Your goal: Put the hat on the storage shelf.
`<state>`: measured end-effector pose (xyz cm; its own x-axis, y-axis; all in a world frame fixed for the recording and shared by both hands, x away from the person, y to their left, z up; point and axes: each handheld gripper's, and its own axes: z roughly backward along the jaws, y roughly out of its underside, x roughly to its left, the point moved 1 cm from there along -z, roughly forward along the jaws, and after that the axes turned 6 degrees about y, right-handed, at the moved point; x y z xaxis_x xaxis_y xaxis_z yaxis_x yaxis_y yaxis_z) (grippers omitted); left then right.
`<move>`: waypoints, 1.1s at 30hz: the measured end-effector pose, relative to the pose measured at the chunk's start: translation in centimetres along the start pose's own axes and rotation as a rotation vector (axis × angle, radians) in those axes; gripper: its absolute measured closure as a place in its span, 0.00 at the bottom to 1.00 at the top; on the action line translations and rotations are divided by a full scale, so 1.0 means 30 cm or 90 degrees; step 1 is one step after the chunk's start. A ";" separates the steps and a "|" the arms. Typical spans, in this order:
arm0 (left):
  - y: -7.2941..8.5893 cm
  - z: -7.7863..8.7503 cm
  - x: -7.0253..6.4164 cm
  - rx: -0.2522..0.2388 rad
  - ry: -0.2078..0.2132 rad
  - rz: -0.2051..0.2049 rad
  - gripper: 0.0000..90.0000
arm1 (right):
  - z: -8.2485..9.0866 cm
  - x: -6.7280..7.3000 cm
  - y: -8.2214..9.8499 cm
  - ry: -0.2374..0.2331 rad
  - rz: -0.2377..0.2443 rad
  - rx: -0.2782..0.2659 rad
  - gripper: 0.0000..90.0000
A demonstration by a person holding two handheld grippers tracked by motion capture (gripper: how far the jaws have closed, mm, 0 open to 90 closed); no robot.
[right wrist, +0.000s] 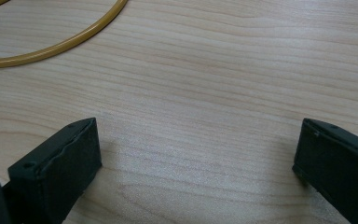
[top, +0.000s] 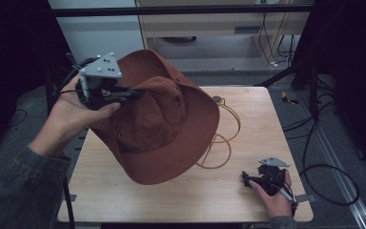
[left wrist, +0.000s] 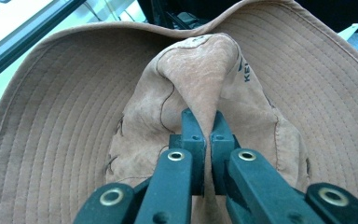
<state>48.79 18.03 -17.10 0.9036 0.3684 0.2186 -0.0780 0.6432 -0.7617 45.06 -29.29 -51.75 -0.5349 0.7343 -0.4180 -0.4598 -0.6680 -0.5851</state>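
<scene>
One rust-brown, wide-brimmed hat [top: 164, 129], crown pinched

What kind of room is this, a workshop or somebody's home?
Probably a lab or workshop set up for recording. A bare wooden table stands among loose black cables on a grey floor, with dark framing around it. A person lifts a brown hat with a hand-held gripper.

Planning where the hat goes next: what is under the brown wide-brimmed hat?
A yellow wire stand shows past the brown wide-brimmed hat on the wooden table. The hat covers the stand's left part and the tabletop there.
</scene>
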 end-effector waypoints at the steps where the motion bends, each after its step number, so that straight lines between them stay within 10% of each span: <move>1: -0.009 -0.013 -0.001 0.001 0.002 -0.001 0.99 | 0.000 0.000 0.000 0.000 0.000 0.000 0.01; 33: -0.249 -0.295 -0.014 0.034 0.061 -0.035 0.99 | -0.001 -0.001 0.000 -0.001 0.002 -0.002 0.01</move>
<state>52.74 7.13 -16.91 0.9428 0.2682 0.1977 -0.0477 0.6960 -0.7165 45.10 -29.31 -51.75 -0.5377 0.7319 -0.4187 -0.4564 -0.6701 -0.5854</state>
